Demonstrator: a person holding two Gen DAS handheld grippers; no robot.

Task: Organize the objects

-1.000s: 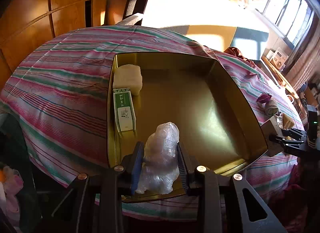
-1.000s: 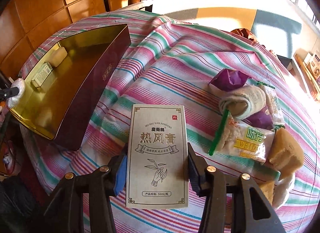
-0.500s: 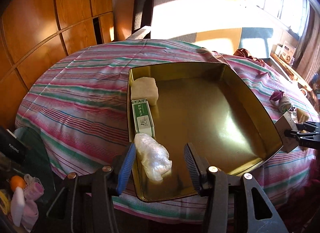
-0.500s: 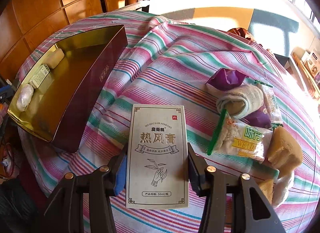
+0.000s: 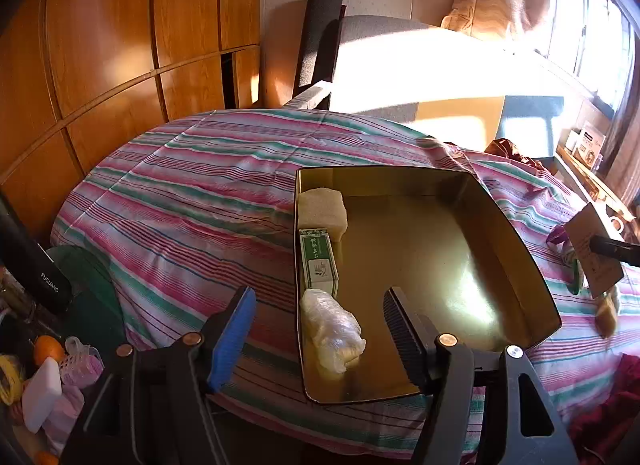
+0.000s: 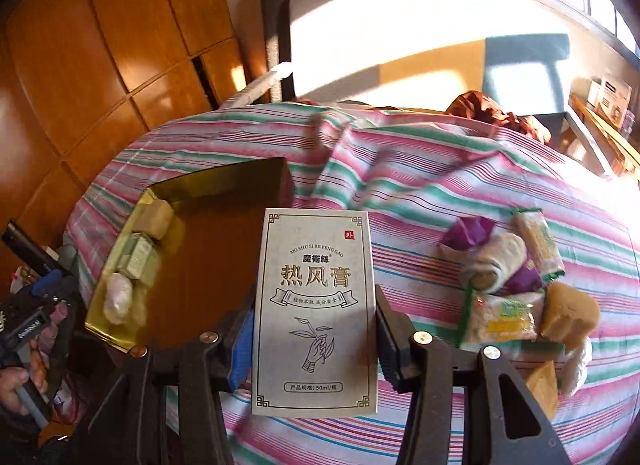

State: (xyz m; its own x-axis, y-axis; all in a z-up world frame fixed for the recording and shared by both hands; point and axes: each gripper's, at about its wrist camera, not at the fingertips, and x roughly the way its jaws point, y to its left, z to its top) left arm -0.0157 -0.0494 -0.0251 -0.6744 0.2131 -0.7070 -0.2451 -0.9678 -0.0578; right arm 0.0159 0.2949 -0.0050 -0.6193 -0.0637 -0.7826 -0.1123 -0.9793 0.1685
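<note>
While my right hand-held gripper (image 6: 314,349) clamps the grey box (image 6: 315,313) upright above the striped cloth (image 6: 440,201), my left hand-held gripper (image 5: 318,329) hangs wide open and empty at the gold tin (image 5: 516,265). Along the tin's left wall lie a plastic bundle (image 5: 332,331), a green carton (image 5: 319,261) and a pale block (image 5: 322,211) in a row. Wrapped snacks (image 6: 516,285) lie in a heap to the right of the box

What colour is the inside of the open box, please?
Shiny gold inside the open box, clearest in the left wrist view.
</note>
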